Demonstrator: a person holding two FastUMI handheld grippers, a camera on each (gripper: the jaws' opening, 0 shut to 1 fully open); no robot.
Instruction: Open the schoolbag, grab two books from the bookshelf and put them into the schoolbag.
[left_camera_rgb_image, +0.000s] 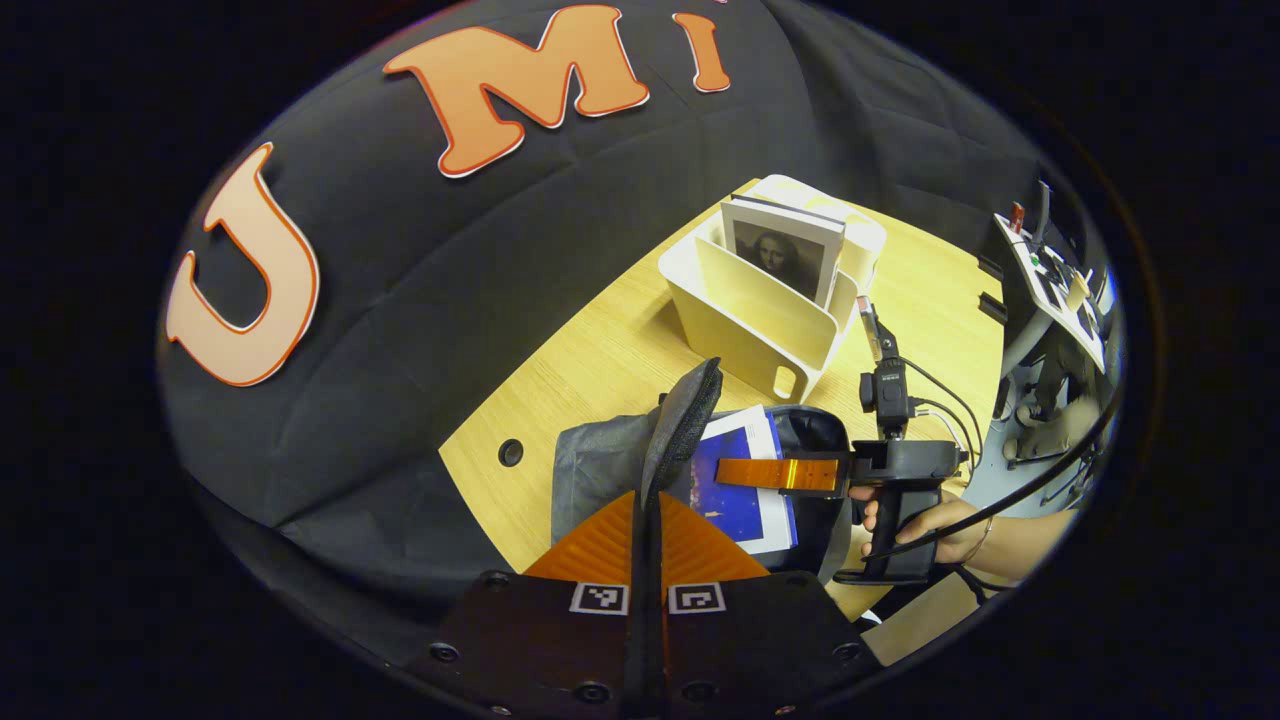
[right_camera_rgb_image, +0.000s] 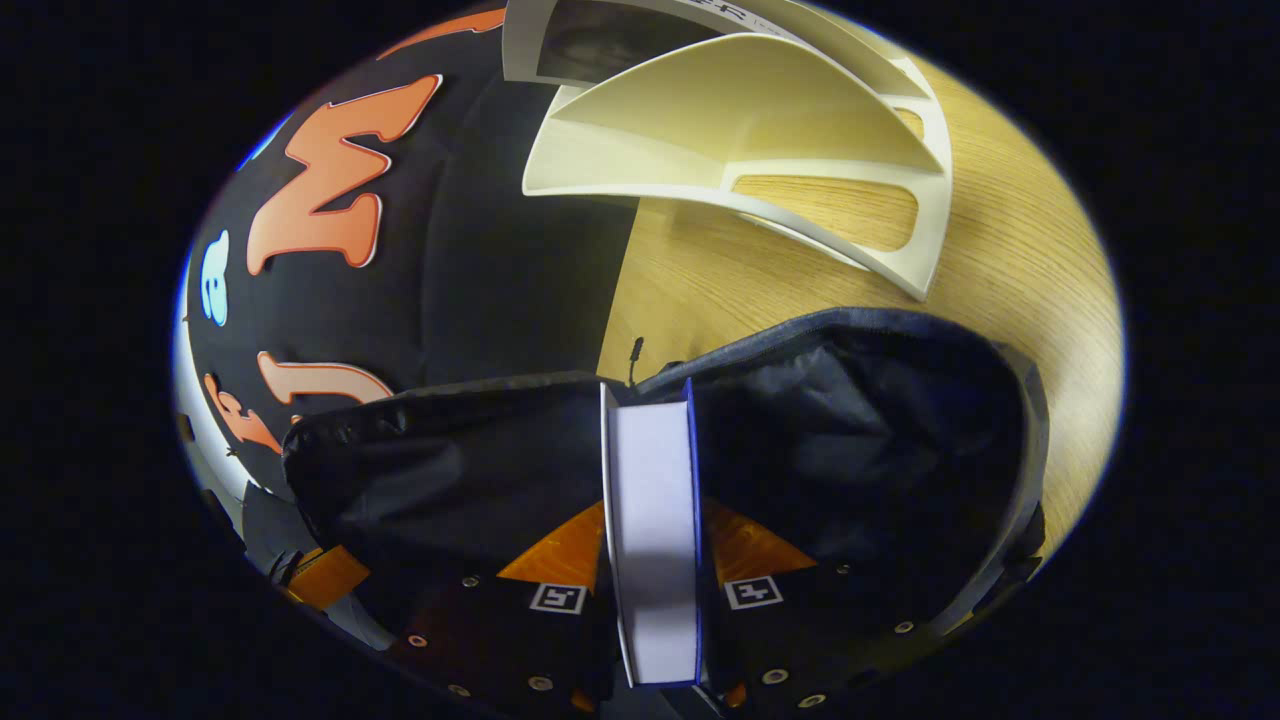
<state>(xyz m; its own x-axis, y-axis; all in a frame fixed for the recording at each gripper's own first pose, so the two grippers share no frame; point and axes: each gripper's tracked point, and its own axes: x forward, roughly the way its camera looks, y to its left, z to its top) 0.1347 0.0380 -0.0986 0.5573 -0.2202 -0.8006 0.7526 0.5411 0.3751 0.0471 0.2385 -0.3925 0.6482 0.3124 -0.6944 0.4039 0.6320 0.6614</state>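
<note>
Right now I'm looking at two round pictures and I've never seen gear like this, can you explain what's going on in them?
No robot here: a person holds a handheld two-finger tool in each hand, and each tool carries its own camera looking along its fingers.

In the left gripper view, the left gripper pinches the flap of a dark schoolbag, holding it open. Farther off you see the right gripper and the hand holding it.

In the right gripper view, the right gripper clamps a blue book, pushing it into the bag's opening.

On the wooden table stands a cream bookshelf with another book upright in it.
</note>
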